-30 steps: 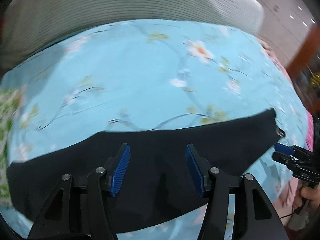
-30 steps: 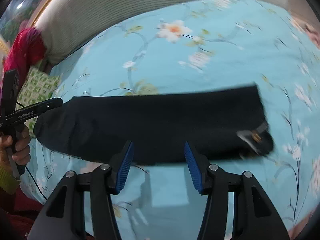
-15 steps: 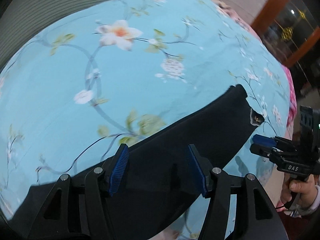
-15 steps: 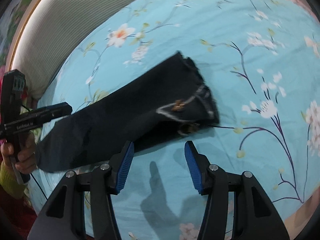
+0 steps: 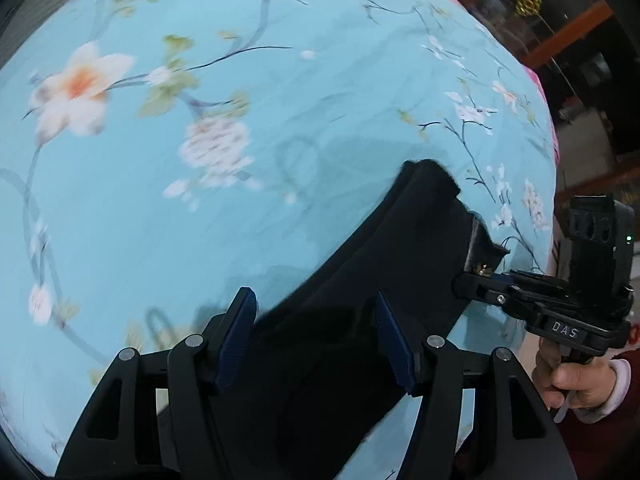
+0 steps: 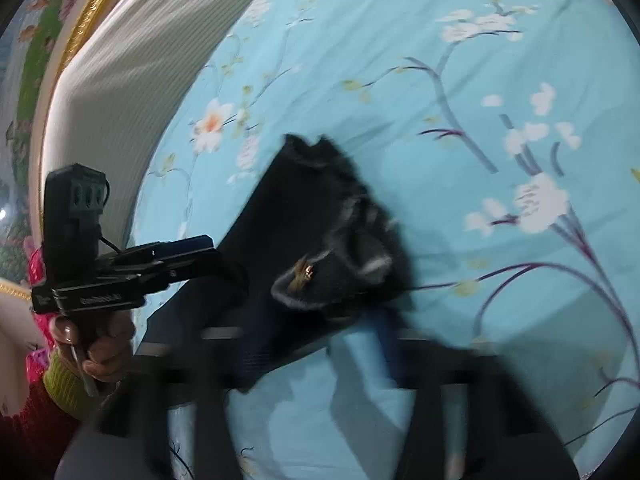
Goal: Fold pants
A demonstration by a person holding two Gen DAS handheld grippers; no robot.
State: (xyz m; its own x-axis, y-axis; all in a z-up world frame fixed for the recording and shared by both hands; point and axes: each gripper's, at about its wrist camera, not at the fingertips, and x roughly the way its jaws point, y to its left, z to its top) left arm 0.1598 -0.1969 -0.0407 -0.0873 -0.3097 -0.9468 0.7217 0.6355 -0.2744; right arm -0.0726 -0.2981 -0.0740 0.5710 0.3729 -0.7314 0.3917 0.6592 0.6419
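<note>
Left wrist: right claw pinches pants.

Domestic bedroom. Bed beneath both claws, covered by a light blue floral sheet. Ribbed cream headboard with gilt trim beyond and left of the right claw. Wooden glass-fronted cabinet far right of the left claw. Pink bedding at the bed's edge.

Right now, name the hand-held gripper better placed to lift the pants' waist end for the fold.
Right. The right hand-held gripper is shut on the black pants at the button corner; the left hand-held gripper hovers open over the cloth, gripping nothing.
</note>
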